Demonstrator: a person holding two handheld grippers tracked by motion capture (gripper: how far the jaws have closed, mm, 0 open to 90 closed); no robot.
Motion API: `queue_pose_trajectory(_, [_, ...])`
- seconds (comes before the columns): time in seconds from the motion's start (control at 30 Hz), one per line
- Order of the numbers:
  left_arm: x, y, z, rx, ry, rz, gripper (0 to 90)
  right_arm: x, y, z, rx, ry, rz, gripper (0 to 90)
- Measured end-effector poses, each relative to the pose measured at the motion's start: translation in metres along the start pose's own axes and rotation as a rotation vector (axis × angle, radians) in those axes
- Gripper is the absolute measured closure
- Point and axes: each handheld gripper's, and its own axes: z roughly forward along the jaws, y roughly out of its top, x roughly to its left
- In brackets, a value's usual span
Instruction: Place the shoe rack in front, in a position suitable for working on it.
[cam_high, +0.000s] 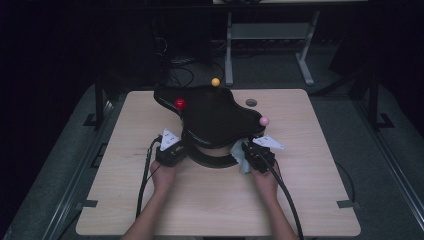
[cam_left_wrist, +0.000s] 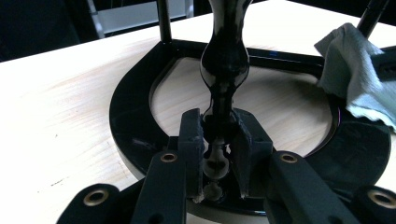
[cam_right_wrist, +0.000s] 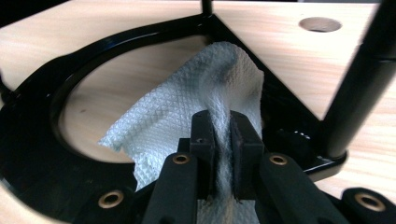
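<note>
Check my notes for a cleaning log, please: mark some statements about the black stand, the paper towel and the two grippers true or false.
1. The right gripper is shut on the white embossed paper towel. True.
2. The left gripper hangs open above the light wooden table. False: it is shut on a glossy black turned post of the stand.
3. The paper towel lies against the stand's black ring-shaped base. True.
4. The stand's upper black plate carries three green balls. False: a red ball, a yellow ball and a pink ball.
5. The tabletop has a round hole. True.
</note>
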Motion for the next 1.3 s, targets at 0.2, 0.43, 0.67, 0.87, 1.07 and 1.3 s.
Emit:
queue_pose_trajectory(0.2, [0.007,-0.001,-0.002,0.001,0.014,-0.006,74.7,0.006,-0.002,-0.004,-0.002,0.016,-0.029,81.4])
queue_pose_trajectory(0.43, [0.017,-0.002,-0.004,-0.003,0.039,-0.026,74.6,0.002,-0.003,-0.02,-0.028,0.022,-0.04,81.4])
queue_pose_trajectory(0.67, [0.02,-0.001,-0.005,0.013,0.044,-0.036,74.5,-0.017,-0.008,-0.027,-0.021,-0.004,-0.006,81.5])
queue_pose_trajectory(0.87, [0.024,0.001,-0.004,0.023,0.047,-0.033,74.5,-0.03,-0.012,-0.039,-0.042,-0.025,0.035,81.5])
queue_pose_trajectory(1.07, [0.028,0.001,-0.003,0.025,0.056,-0.045,74.6,-0.043,-0.007,-0.049,-0.074,-0.063,0.077,81.7])
queue_pose_trajectory(1.3, [0.032,0.001,-0.003,0.023,0.057,-0.068,74.0,-0.044,0.021,-0.038,-0.071,-0.047,0.005,81.7])
